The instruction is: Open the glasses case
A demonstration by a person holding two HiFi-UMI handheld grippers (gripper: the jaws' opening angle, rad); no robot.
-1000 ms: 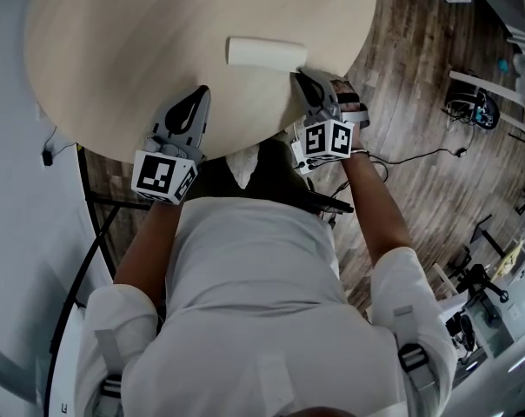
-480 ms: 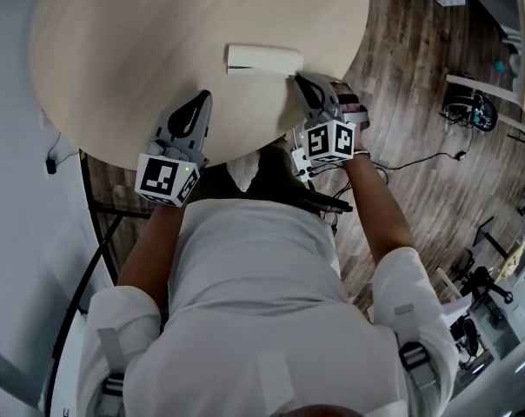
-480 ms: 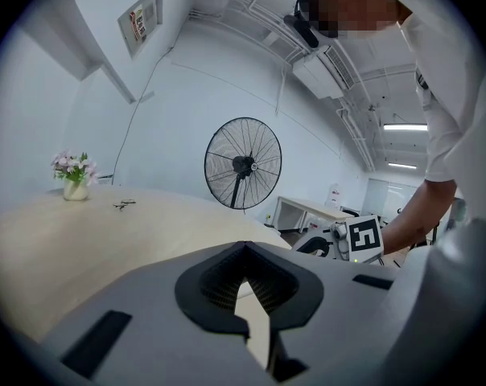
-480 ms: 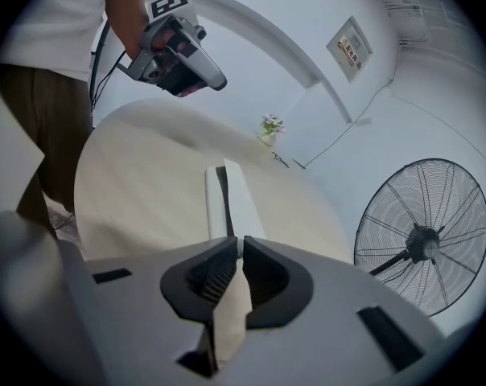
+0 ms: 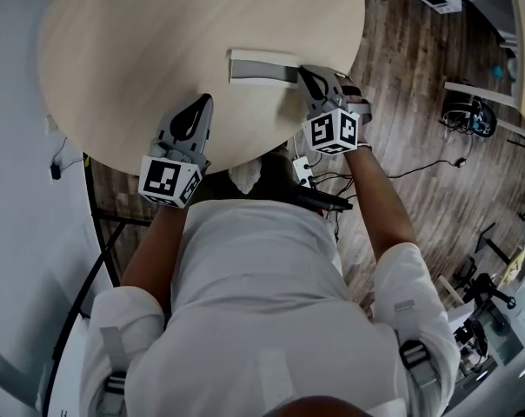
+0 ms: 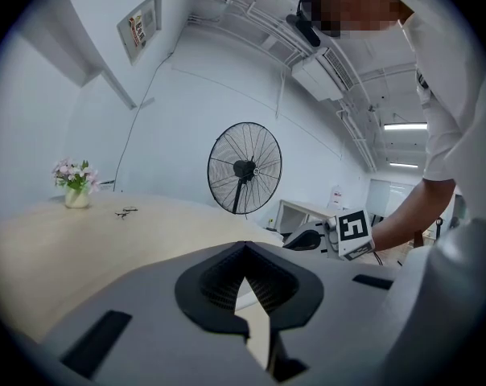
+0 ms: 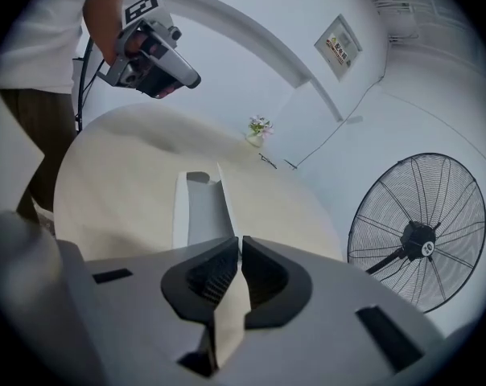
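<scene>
Table [image 5: 141, 50] pale under case [image 5: 262, 66]; floor [image 5: 402, 76] dark-planked.

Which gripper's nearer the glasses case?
Right. The right gripper is shut on the glasses case at its right end; the left gripper is apart, to its left.

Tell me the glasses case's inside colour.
Grey lining in a white glasses case; right gripper view shows it best.

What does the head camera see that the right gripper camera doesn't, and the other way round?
Only the head view shows the wooden floor. Only the right gripper view shows the big fan. Both show the round table, the glasses case lying on it, and the left gripper.
</scene>
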